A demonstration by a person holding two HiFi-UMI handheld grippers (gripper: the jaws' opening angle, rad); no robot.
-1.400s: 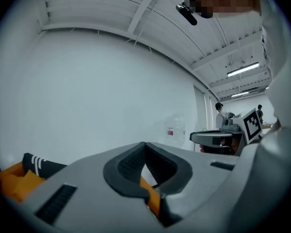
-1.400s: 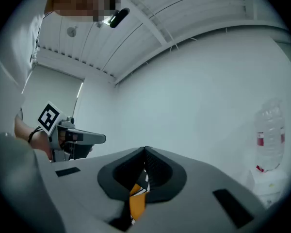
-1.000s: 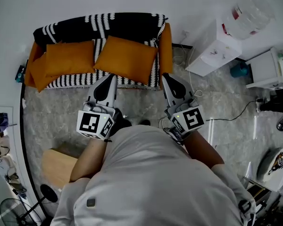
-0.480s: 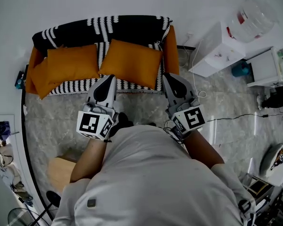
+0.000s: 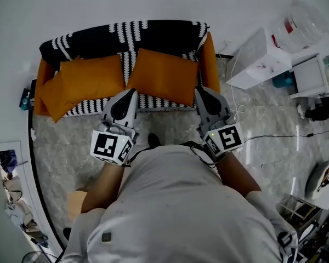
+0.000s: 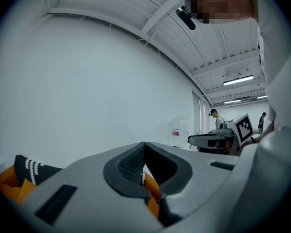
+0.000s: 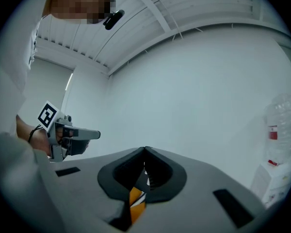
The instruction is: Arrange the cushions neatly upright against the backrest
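A sofa [image 5: 153,34] with a black-and-white cover and orange arms stands against the wall. Two orange cushions rest on its seat, one on the left [image 5: 93,76] and one on the right [image 5: 163,76], both leaning back at a slant. A third orange cushion [image 5: 54,96] pokes out at the sofa's left end. My left gripper [image 5: 127,92] is shut and empty, its tips just short of the seat's front edge between the two cushions. My right gripper [image 5: 203,91] is also shut and empty, near the right cushion's corner. In both gripper views the jaws [image 6: 144,147] [image 7: 145,152] meet, with wall beyond.
A white cabinet [image 5: 257,59] with a water bottle [image 5: 296,23] beside it stands right of the sofa. Cables [image 5: 238,111] trail over the grey floor near my right gripper. A wooden stool [image 5: 77,199] is at the lower left. Clutter lines the right edge.
The person has stepped closer to the sofa, which now lies lower in the head view. Both grippers have come up to its front edge, still shut.
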